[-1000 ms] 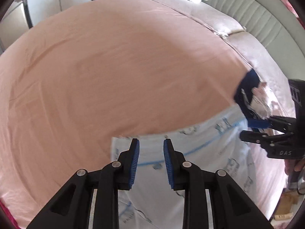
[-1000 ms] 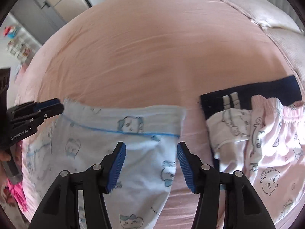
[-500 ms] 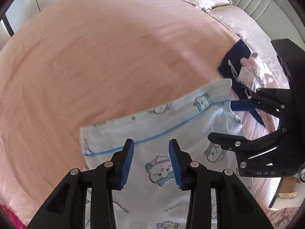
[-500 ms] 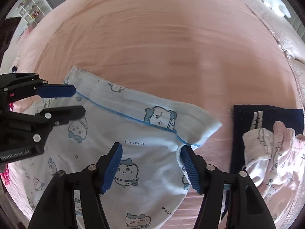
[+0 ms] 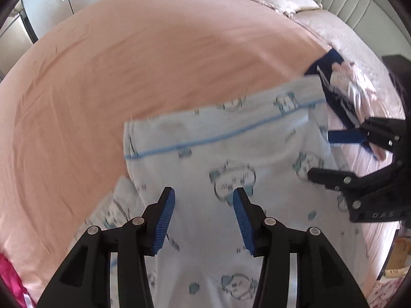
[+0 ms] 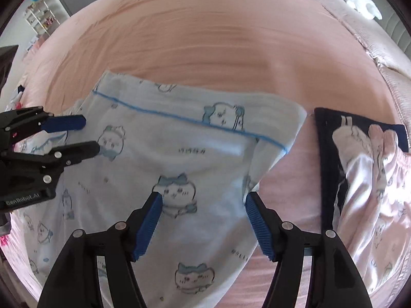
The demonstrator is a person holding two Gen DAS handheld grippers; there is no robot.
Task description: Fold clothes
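Light-blue printed garment (image 6: 185, 159) lies flat on the pink bed (image 6: 205, 38), directly under both tools. Left tool (image 5: 204, 213): jaws just been opening, moderately apart, nothing gripped. Right tool (image 6: 203, 218): wide apart, empty. Folded navy and pink clothes (image 6: 359, 159) lie right of the right tool.

Premises: a bedroom in a private home. A wide bed (image 6: 205, 38) under a pink sheet fills both views, with a padded headboard (image 5: 341, 2) behind it, wardrobe doors (image 5: 64, 2) alongside, and a white shelf rack (image 6: 38, 18) of small household items.
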